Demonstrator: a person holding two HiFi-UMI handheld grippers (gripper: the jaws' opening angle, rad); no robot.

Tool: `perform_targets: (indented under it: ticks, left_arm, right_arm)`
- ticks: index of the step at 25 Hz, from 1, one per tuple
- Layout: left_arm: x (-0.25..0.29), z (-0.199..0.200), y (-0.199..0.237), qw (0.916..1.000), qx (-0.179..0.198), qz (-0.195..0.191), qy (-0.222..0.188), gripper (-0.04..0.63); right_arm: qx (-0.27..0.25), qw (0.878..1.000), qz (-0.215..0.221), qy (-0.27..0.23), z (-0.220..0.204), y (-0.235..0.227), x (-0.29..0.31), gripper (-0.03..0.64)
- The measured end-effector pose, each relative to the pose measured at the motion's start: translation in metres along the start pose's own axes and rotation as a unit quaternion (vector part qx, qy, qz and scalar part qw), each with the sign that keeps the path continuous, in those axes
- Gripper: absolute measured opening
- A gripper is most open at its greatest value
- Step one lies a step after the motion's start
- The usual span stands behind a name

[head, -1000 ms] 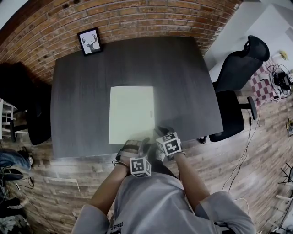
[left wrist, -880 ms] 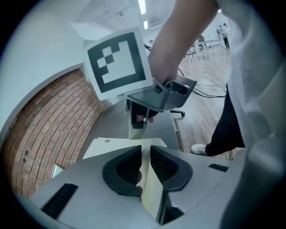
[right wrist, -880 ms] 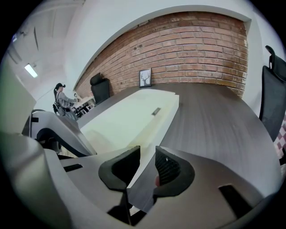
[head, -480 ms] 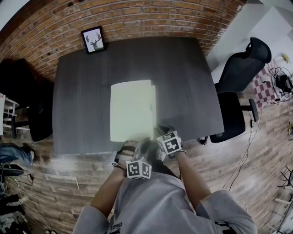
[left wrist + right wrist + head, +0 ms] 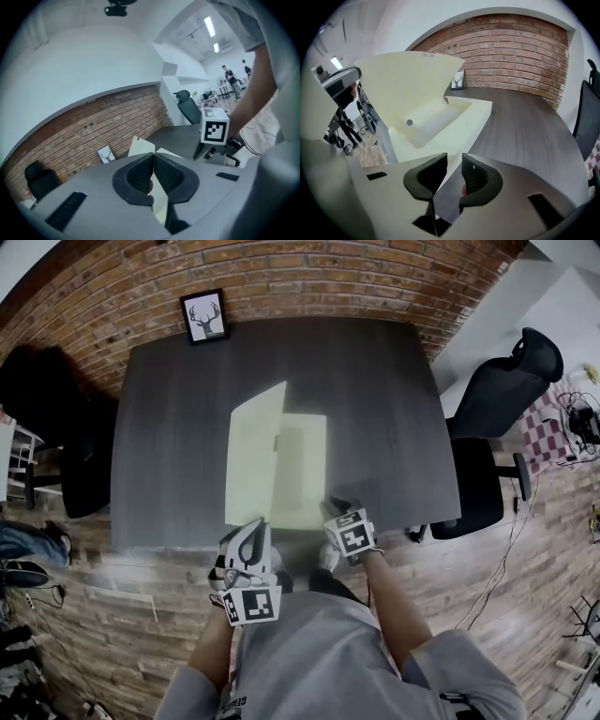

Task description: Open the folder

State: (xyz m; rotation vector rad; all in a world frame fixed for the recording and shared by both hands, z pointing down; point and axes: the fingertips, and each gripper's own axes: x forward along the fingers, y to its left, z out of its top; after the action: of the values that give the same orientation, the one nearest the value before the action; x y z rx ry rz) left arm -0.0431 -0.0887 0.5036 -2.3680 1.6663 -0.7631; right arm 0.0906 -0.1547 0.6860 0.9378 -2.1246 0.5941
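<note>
A pale yellow folder [image 5: 305,474] lies on the dark table [image 5: 384,409], its front cover [image 5: 255,451] lifted and standing steeply toward the left. My left gripper [image 5: 257,523] is raised at the table's near edge, shut on the cover's near edge; in the left gripper view the thin sheet [image 5: 159,197] runs between the closed jaws [image 5: 153,161]. My right gripper [image 5: 336,506] points down at the folder's near right corner. Its jaws [image 5: 453,161] stand a little apart over the lower sheet's edge [image 5: 454,136], pinching nothing. The open inside shows a snap button [image 5: 409,122].
A framed deer picture [image 5: 206,315] leans at the table's far left corner. A black office chair [image 5: 502,395] stands to the right of the table, and a dark chair [image 5: 66,474] to the left. Brick floor surrounds the table.
The folder lay flat and closed; now its cover stands up. My left gripper closed on the cover's edge and rose to the left with it. The right gripper stayed put.
</note>
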Motion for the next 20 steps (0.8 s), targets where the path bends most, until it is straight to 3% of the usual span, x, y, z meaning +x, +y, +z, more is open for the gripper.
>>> perform_targets:
  ticks: [4, 9, 15, 20]
  left_arm:
    - [-0.017, -0.004, 0.045, 0.9966, -0.052, 0.065, -0.003, 0.005]
    - [-0.034, -0.029, 0.093, 0.9799, -0.147, 0.134, 0.018, 0.003]
    - [-0.047, -0.067, 0.139, 0.963, -0.168, 0.207, 0.042, 0.003]
    - [-0.059, -0.106, 0.173, 0.9438, -0.19, 0.256, 0.085, 0.003]
  right_arm:
    - [-0.003, 1.0, 0.002, 0.005, 0.002, 0.001, -0.001, 0.077]
    - [-0.01, 1.0, -0.001, 0.006, 0.002, 0.001, -0.001, 0.077]
    - [-0.013, 1.0, -0.004, 0.007, 0.003, 0.0, 0.0, 0.077]
    - [-0.018, 1.0, -0.008, 0.007, 0.006, 0.001, -0.001, 0.077]
